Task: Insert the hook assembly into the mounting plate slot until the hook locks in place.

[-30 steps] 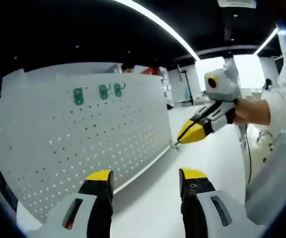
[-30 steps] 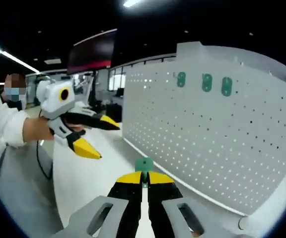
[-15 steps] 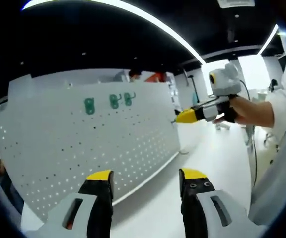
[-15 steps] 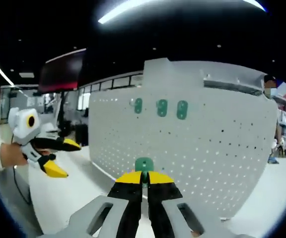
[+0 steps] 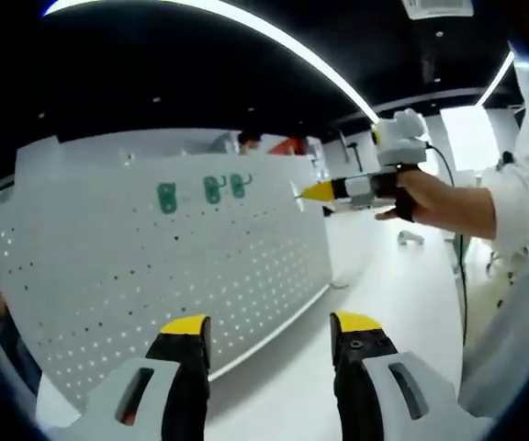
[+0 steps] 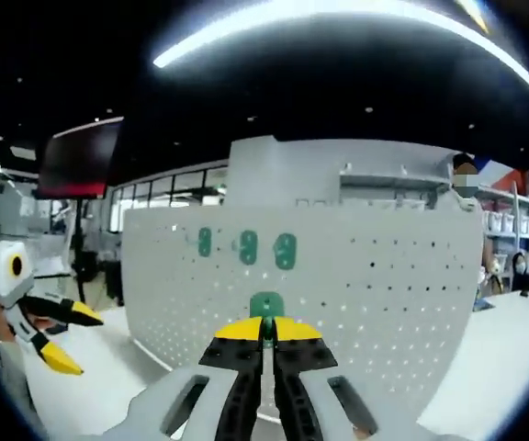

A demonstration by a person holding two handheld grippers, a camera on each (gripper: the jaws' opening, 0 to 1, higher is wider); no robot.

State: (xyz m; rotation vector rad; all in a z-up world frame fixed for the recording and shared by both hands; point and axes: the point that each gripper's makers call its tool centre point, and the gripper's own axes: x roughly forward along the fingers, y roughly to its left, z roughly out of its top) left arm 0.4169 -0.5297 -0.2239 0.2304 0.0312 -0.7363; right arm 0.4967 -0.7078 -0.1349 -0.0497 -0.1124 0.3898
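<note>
Green plastic hook assembly pinched between the pressed-together yellow-tipped jaws of the right gripper, its rounded tab standing just above the tips. Aimed square at the white perforated mounting plate, well short of it, no contact. Three more green hooks already seated in a row high on that plate, side by side.

From the left gripper view: right gripper held out in a person's hand, pointed tip close to the plate's upper right edge, a small pale bit at the tip too small to make out. Same three green hooks in the upper rows of the plate.

Left gripper spread wide, nothing between the jaws, black fingers capped in yellow, grey moulded body below. Seen also at the left edge of the right gripper view, jaws apart, beside the plate over a white table.

Plate: matte white sheet, regular grid of small round holes, standing upright on the table.
</note>
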